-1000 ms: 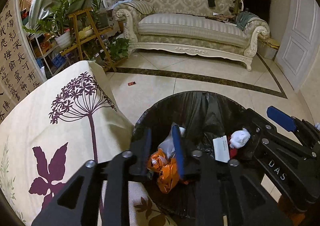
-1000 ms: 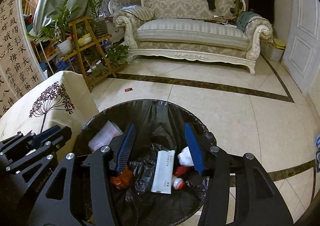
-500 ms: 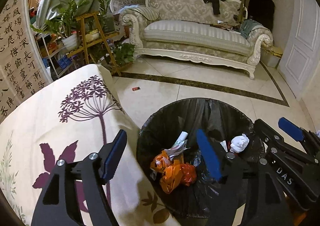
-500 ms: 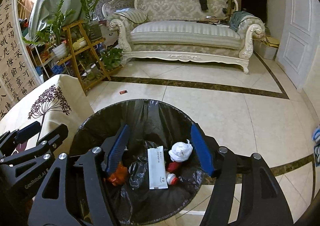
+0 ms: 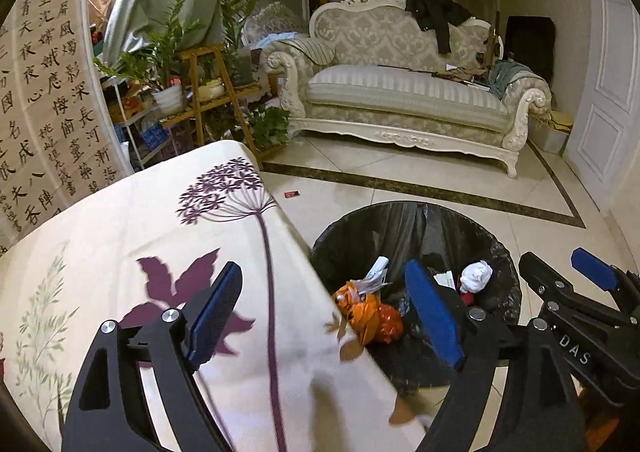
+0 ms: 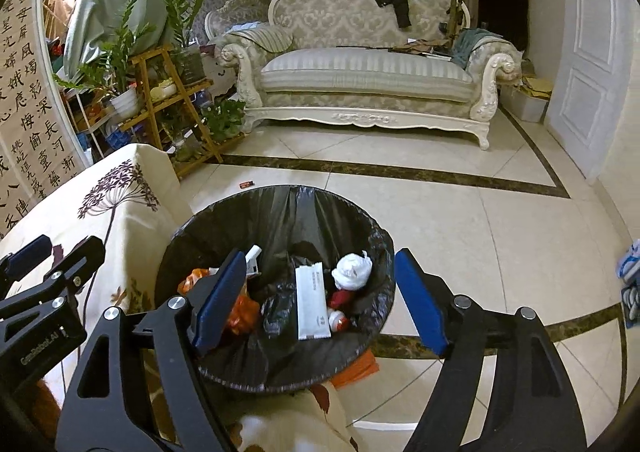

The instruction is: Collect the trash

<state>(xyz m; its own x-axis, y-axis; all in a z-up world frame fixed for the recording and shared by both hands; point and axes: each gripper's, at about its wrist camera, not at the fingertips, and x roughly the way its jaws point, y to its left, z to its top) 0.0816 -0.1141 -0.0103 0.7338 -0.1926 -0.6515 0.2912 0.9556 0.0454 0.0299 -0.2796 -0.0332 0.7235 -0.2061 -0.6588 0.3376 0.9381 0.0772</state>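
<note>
A round bin lined with a black bag [image 5: 400, 228] [image 6: 288, 211] stands on the floor beside the table. Inside lie an orange wrapper [image 5: 370, 316] [image 6: 240, 312], a white flat packet [image 6: 312, 302], a crumpled white tissue [image 5: 476, 276] [image 6: 354, 270] and a small red item [image 6: 340, 298]. My left gripper [image 5: 326, 312] is open and empty over the table edge and the bin's near rim. My right gripper [image 6: 320, 302] is open and empty above the bin. The right gripper also shows at the right of the left wrist view [image 5: 580, 288].
The table with a cream cloth printed with purple flowers [image 5: 120, 236] [image 6: 100, 211] lies left of the bin. A small red scrap [image 5: 291, 194] [image 6: 247, 184] lies on the tiled floor. A sofa [image 5: 404, 91], a plant stand [image 5: 212, 91] and a white door [image 5: 608, 91] stand beyond.
My left gripper opened, let the orange wrapper drop into the bin, then pulled back up and left over the table. My right gripper opened wider and rose.
</note>
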